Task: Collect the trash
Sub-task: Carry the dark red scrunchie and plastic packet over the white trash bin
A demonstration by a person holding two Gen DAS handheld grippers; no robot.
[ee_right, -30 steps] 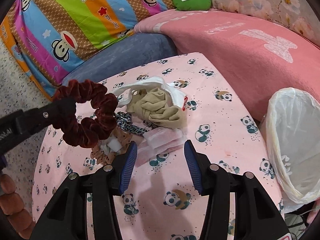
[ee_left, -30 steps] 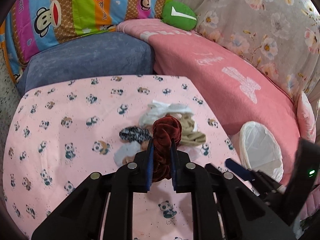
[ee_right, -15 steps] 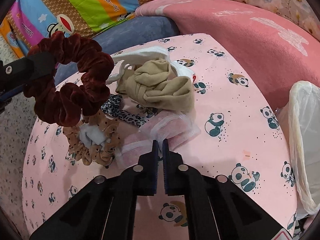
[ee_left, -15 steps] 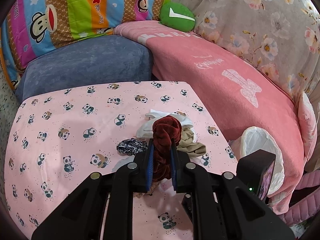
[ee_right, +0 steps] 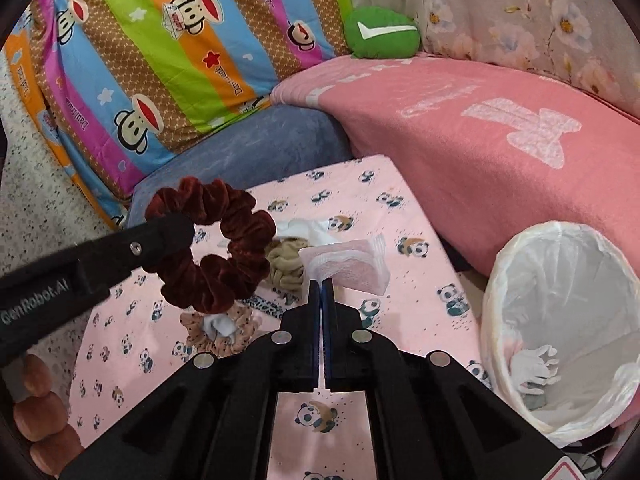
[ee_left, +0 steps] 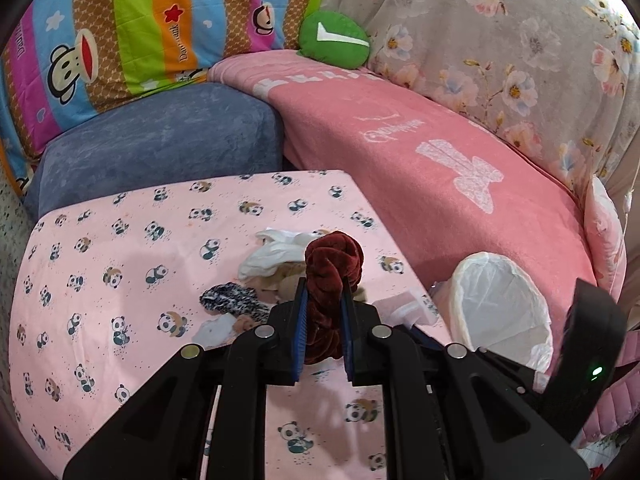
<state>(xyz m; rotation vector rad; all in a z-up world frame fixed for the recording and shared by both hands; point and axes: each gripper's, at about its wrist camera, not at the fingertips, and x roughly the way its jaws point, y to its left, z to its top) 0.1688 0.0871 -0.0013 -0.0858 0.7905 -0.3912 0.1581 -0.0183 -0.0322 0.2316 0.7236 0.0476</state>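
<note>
Velvet maroon scrunchie (ee_left: 330, 280) clamped in our left gripper (ee_left: 323, 312), lifted clear. Right gripper (ee_right: 323, 296) pinches pink packet (ee_right: 352, 266), destined, we judge, for the bin (ee_right: 516, 360).

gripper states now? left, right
Left gripper: shut on dark red scrunchie.
Right gripper: shut on pink packet, lifted off the table.

1. Setting: a home sitting area, shown by soft furnishings on every side.
2. At 12 o'clock, a striped cartoon-monkey quilt (ee_left: 132, 28) backs a blue cushioned seat (ee_left: 160, 144).
3. At 2 o'clock, a pink blanket (ee_left: 432, 168) covers a sofa under floral fabric (ee_left: 520, 40), with a green plush cushion (ee_left: 334, 40).
4. Centre: a table in panda-print cloth (ee_left: 100, 264).
5. At 4 o'clock, a lined wastebasket (ee_right: 560, 320).
</note>
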